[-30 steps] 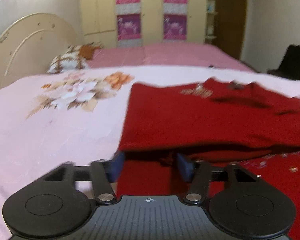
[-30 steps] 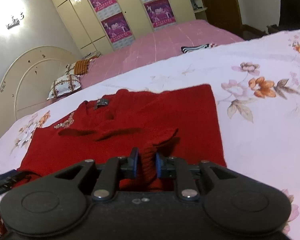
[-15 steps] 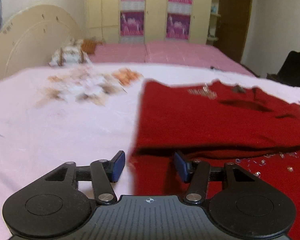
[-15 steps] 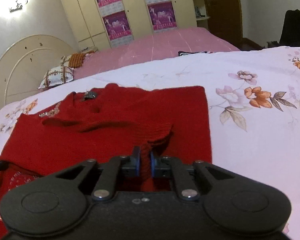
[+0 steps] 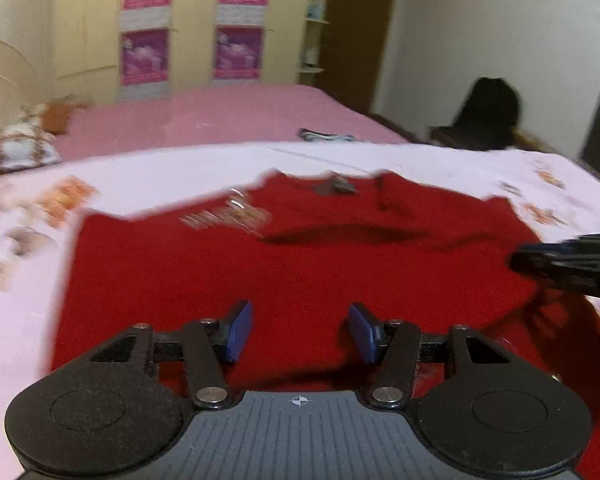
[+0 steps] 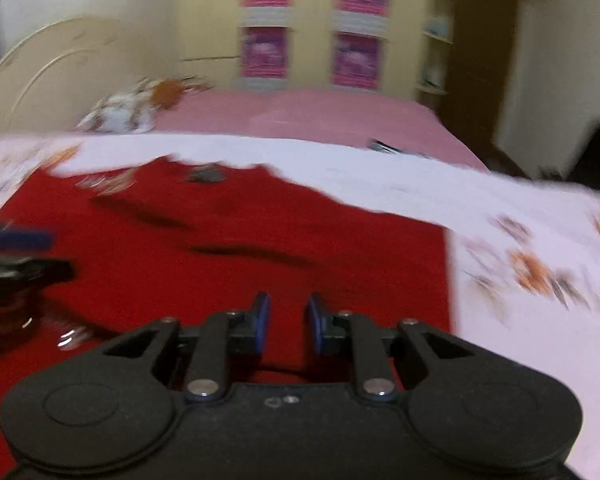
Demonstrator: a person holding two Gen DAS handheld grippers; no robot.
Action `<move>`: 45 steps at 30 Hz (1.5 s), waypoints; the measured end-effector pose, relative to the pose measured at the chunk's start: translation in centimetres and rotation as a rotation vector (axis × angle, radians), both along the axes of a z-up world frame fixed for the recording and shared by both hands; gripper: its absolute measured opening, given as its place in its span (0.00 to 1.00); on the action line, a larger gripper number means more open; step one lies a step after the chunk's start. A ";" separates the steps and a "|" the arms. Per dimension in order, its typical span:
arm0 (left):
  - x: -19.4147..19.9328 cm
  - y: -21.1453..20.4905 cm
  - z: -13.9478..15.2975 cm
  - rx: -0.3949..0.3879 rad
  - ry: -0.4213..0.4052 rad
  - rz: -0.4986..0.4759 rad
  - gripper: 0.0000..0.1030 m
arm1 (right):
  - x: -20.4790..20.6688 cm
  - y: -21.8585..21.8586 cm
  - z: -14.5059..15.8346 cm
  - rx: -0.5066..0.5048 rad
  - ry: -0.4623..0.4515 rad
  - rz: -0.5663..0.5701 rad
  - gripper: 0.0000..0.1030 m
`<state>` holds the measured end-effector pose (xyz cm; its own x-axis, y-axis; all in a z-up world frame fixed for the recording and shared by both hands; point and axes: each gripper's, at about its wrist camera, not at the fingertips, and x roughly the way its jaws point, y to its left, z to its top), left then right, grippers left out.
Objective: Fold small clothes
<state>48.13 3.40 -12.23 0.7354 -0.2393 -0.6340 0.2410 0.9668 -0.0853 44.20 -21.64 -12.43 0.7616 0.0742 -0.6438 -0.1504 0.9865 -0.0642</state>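
A red knit sweater (image 5: 300,264) lies folded on the white floral bedsheet (image 5: 16,320), with sequin trim near its neckline. It also shows in the right wrist view (image 6: 228,256). My left gripper (image 5: 298,332) is open and empty, just above the sweater's near edge. My right gripper (image 6: 286,326) is open by a small gap with nothing between its pads, over the sweater's near right part. The right gripper also shows at the right edge of the left wrist view (image 5: 568,264). Both views are motion-blurred.
The floral bedsheet (image 6: 540,280) spreads around the sweater. A pink bed (image 5: 220,116) with pillows (image 5: 16,144) lies behind. A small dark item (image 5: 326,135) rests on the pink bed. A wardrobe with posters (image 5: 188,24) stands at the back.
My right gripper has let go of the red fabric it was pinching and opened slightly. My left gripper has shifted right, over the sweater. Both cameras have swung.
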 end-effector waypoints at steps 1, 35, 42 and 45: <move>0.3 0.1 0.6 0.007 -0.034 0.010 0.53 | 0.0 -0.2 0.5 -0.004 -0.009 0.009 0.19; -1.1 0.9 -2.0 0.113 0.017 0.036 0.61 | -4.3 0.6 1.0 -0.035 -0.048 0.088 0.30; -6.3 3.5 0.5 0.065 0.004 0.067 0.92 | -6.5 -2.9 3.3 0.125 0.000 0.006 0.44; -10.8 6.2 1.1 0.013 0.021 0.102 0.93 | -10.2 -4.8 4.3 0.275 0.039 0.000 0.53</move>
